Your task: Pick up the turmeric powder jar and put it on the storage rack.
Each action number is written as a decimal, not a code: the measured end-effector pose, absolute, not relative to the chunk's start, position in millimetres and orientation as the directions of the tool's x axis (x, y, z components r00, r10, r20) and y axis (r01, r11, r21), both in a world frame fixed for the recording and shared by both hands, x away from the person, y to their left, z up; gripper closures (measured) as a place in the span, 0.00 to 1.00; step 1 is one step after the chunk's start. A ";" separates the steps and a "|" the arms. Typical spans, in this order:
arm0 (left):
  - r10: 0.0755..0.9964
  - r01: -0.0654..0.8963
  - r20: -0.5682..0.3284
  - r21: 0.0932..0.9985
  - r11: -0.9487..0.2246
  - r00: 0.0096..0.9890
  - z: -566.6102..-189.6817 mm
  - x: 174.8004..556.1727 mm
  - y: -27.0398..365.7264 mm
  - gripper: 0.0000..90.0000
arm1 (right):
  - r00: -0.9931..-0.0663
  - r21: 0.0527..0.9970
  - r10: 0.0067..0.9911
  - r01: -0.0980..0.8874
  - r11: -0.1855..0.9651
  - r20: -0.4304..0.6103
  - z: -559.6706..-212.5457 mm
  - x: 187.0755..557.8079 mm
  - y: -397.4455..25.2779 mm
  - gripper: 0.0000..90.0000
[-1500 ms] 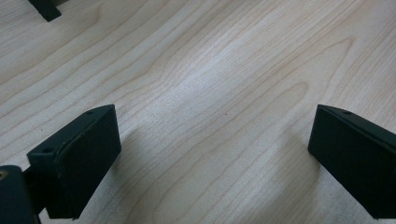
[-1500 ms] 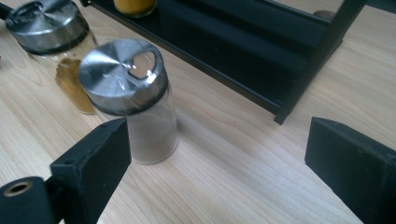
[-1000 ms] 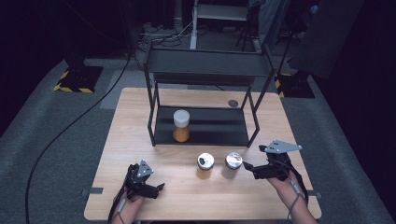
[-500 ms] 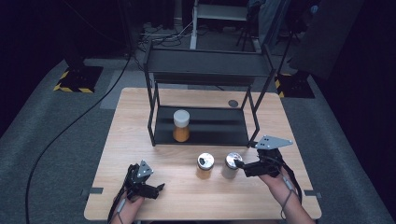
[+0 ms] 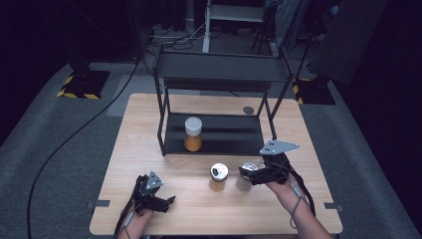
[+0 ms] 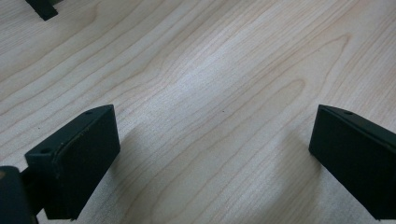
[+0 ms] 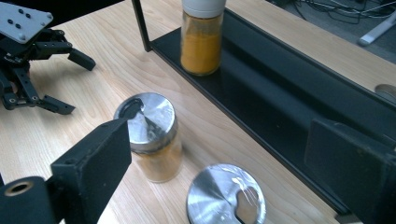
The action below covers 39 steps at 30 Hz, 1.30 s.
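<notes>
At the near right of the counter (image 5: 149, 129), the right tool (image 5: 249, 175) sits over a steel-capped jar (image 5: 244, 177), jaws spread wide and nothing gripped. From the right gripper view, this jar (image 7: 226, 200) lies low between the jaws, closer to the camera than the jaw tips. A second capped jar (image 5: 218, 177) of orange powder stands just to its left, apart from it. A third, white-capped jar (image 5: 193, 133) stands on the lower deck of the black rack (image 5: 219, 74), farther off. The left tool (image 5: 158, 199) rests near the left edge of the counter, jaws apart and holding nothing, well clear of the jars.

Risks from this position, as judged:

1. Side strike. The left-hand jaw stands close to the second jar (image 7: 152, 140). Closing without centring on the target could push that jar over or drag it sideways.
2. Cap-only grip. The jaws appear to sit high relative to the target. Closing at cap height gives a smooth, rounded metal surface; the jar may slip out or tilt when lifted.
3. Rack contact. The right-hand jaw lies near the front rail of the rack (image 7: 261, 116). A lift or swing toward the far side could catch the rail and jolt the load.
4. Spillage. Both steel caps show an opening; a tipped jar could shed powder onto the counter.
</notes>
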<state>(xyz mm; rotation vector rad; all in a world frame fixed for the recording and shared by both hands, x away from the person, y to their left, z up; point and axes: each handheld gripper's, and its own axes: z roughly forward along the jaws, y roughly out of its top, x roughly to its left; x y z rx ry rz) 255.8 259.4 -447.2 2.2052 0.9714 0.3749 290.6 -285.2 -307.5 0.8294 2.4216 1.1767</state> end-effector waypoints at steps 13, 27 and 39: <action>0.734 0.536 -0.012 0.692 -0.483 0.679 -447.2 255.8 259.3 0.02 | -0.796 0.785 0.603 0.348 0.512 -0.040 -303.0 297.4 -264.7 0.08; 0.734 0.535 -0.012 0.693 -0.483 0.679 -447.2 255.8 259.4 0.02 | -0.810 0.775 0.585 0.344 0.530 -0.040 -303.8 302.6 -244.0 0.08; 0.735 0.536 -0.013 0.693 -0.483 0.678 -447.3 255.8 259.4 0.02 | -0.819 0.757 0.573 0.354 0.550 -0.033 -311.3 307.3 -227.5 0.08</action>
